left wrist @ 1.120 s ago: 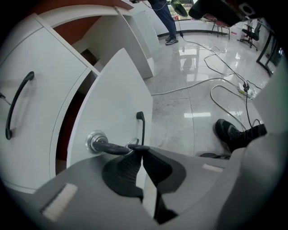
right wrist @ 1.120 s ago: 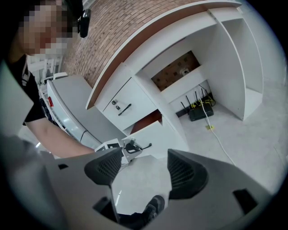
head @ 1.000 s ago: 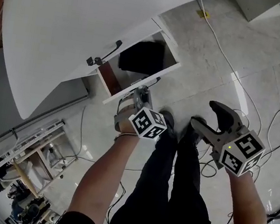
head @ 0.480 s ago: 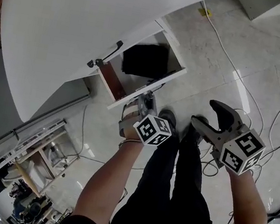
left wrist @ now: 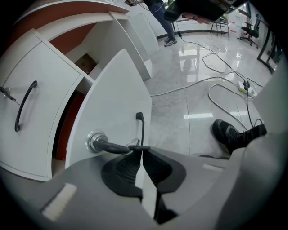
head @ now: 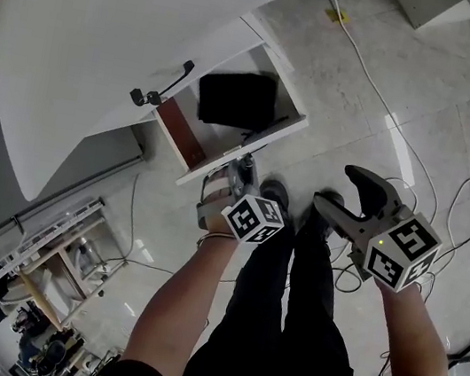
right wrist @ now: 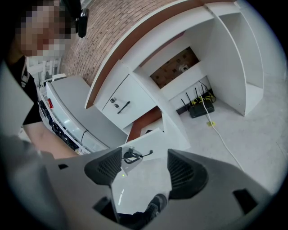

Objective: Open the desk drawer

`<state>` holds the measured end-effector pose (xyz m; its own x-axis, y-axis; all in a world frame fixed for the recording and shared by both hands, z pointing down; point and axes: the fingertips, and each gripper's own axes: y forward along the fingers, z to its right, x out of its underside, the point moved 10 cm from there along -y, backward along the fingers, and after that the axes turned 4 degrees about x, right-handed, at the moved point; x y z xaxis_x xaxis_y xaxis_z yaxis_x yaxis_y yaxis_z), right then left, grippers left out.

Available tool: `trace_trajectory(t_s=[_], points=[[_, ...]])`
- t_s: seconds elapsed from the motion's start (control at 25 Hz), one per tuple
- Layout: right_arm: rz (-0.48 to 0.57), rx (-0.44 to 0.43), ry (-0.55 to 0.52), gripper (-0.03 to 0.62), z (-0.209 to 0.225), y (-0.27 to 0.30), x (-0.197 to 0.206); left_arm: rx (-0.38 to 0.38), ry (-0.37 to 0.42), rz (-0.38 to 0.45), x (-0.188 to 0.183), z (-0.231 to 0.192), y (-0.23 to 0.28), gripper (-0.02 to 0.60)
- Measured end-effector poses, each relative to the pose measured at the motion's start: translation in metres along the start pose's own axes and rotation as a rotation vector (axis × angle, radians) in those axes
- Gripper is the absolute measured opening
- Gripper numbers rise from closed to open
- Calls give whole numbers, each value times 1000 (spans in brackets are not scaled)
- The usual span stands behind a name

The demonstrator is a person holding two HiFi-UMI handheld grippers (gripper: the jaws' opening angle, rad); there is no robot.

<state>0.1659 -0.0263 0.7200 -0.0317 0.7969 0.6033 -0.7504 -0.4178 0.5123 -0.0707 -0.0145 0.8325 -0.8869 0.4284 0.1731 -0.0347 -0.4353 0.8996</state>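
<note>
The white desk (head: 112,17) fills the upper left of the head view. Its drawer (head: 190,146) stands pulled out, showing a brown inner wall and a black object (head: 237,97) inside. My left gripper (head: 243,168) is shut on the thin black handle (left wrist: 140,130) of the white drawer front (left wrist: 117,94); the pads pinch the bar just right of a key in its lock (left wrist: 96,141). My right gripper (head: 339,188) hangs open over the floor to the right, holding nothing. Between its fingers, the right gripper view shows the drawer front (right wrist: 148,143) far off.
Above the drawer is a white panel with a black handle (head: 161,87). The person's legs and shoes (head: 274,197) stand just below the drawer. Cables (head: 384,105) run over the tiled floor. A metal rack (head: 54,241) stands at the lower left, a router (right wrist: 198,108) under the desk.
The drawer has slid further out of the desk, showing more of its inside. My left gripper came with it, still shut on the handle. The right gripper has kept still.
</note>
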Motion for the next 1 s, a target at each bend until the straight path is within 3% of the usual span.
trace_trajectory(t_s=[0.68, 0.88, 1.0], points=[[-53, 2, -16, 325, 6, -4, 20, -66, 22, 60, 10, 31, 18, 74], [-74, -2, -20, 325, 9, -2, 23, -73, 59, 109, 13, 32, 17, 71], [-68, -7, -14, 325, 6, 0, 19, -53, 44, 97, 13, 28, 13, 73]])
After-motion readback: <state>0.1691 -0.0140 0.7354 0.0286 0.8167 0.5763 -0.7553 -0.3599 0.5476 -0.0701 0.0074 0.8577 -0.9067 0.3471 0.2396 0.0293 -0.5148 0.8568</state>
